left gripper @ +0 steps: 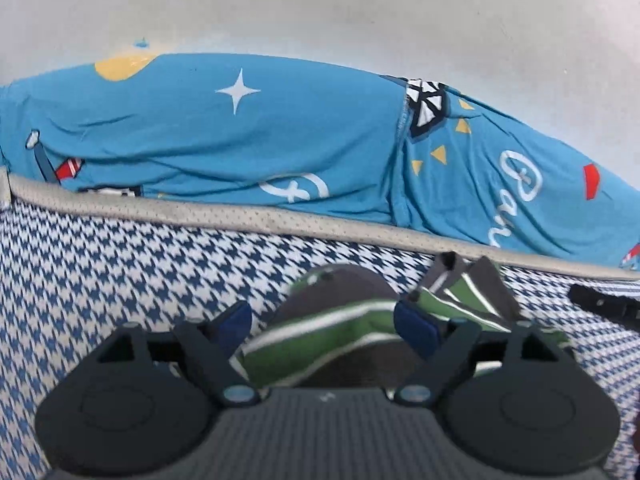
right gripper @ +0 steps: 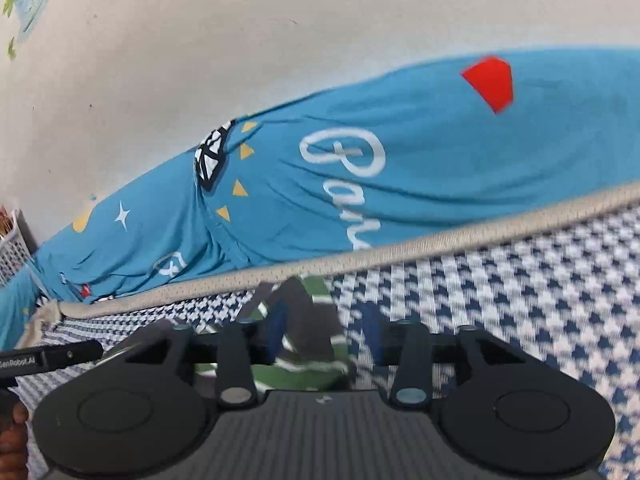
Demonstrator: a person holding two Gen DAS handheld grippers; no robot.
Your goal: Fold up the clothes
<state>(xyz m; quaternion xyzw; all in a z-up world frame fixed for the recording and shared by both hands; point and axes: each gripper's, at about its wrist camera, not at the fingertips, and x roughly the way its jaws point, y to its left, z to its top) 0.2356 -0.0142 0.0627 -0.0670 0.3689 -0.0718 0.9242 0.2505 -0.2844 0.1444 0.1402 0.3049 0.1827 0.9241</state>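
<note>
Both my grippers are off the cloth rn. Left gripper [left gripper: 326, 326]: jaws stand wide apart, the green-and-grey striped garment [left gripper: 340, 344] lies under and between them but the pads don't press it, so released. Right gripper [right gripper: 324, 334]: jaws parted too, narrower gap, nothing pinched, the same striped piece sits just below and to the inner side. Landmark = the beige piped edge [left gripper: 280, 220] of the houndstooth mattress [left gripper: 100, 280]: the garment lies on the mattress just on my side of that edge, bunched into a small packet w/ one corner sticking up toward the edge. Beyond the edge is the blue printed sheet [left gripper: 240, 132], not my concern. My read: a fold was just laid down & let go, so the step is release/reset between folds. Next move prob needs me to find a fresh hem or corner, close on one layer only, w/o dragging the packet open. Pics are blurred, can't tell how tidy it is.
</note>
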